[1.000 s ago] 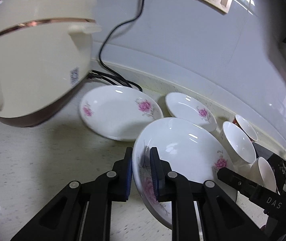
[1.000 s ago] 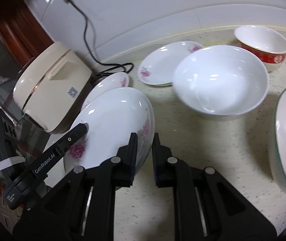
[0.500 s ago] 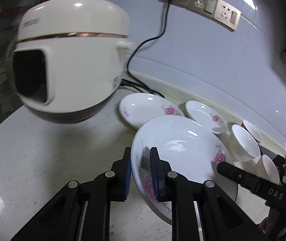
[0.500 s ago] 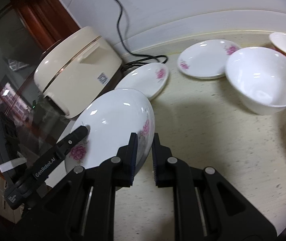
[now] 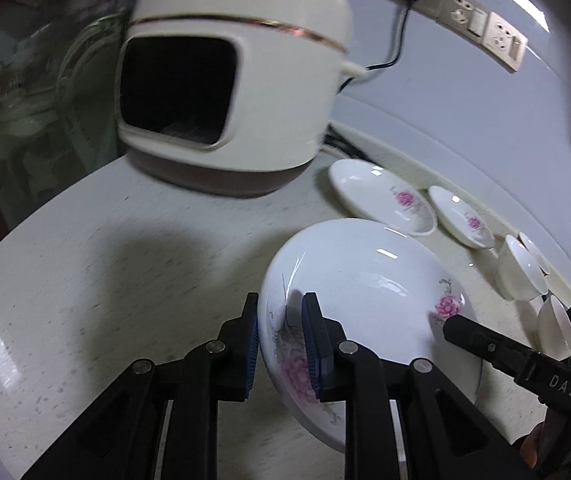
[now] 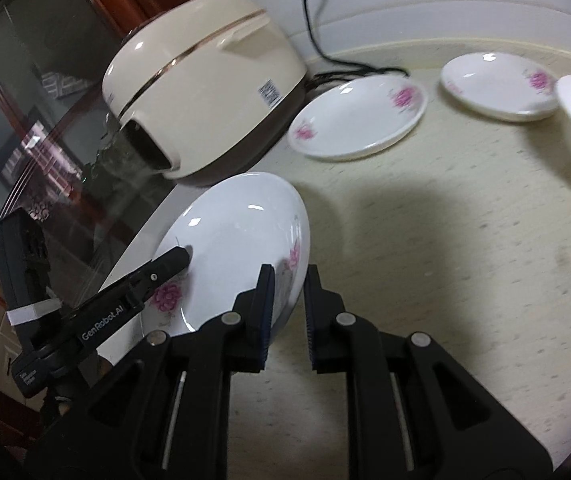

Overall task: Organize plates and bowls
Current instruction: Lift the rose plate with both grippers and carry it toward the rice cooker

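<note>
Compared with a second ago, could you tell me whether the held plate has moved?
Yes. The held plate has moved left, away from the two flowered plates by the wall, toward the rice cooker's front.

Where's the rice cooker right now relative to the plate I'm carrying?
The rice cooker stands on the counter beyond the held plate, upper left in the left wrist view, by the counter's edge. A flowered plate lies just to its right.

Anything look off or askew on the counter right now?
Nothing spilled or broken. Only oddity: the floral plate is tilted off the counter, gripped at opposite rims by the left gripper and right gripper. Left jaws are opening.
</note>
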The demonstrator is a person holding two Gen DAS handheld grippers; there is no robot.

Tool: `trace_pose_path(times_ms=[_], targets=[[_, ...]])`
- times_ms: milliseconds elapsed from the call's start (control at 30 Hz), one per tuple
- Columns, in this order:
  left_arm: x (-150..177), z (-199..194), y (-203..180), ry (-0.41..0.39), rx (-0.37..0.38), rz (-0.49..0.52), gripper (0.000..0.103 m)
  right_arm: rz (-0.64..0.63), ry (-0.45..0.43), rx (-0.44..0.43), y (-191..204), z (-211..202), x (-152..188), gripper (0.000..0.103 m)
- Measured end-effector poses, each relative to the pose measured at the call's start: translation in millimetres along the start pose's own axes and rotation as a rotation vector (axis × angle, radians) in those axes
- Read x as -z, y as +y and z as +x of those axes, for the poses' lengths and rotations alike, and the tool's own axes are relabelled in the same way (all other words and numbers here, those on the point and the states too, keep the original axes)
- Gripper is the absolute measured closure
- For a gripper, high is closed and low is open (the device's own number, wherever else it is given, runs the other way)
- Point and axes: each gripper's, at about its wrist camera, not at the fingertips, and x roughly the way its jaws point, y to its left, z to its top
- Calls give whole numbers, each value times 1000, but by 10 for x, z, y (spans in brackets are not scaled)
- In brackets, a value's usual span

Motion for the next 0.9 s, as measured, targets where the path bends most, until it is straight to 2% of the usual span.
trace_pose_path(times_ms=[300,533,667,900], targets=[[4,-104,271,-9,-60,-37,78,-116,24,11,346,174,86,82],[40,-130,490,27,-79,-91,78,-226,65,40,565,327,155,82],[51,-90,534,42,-85,-116,78,-230,81,41,559,382,144,82],[23,-65,516,31,-151,-123,78,-253,123,28,617,451,181,81]])
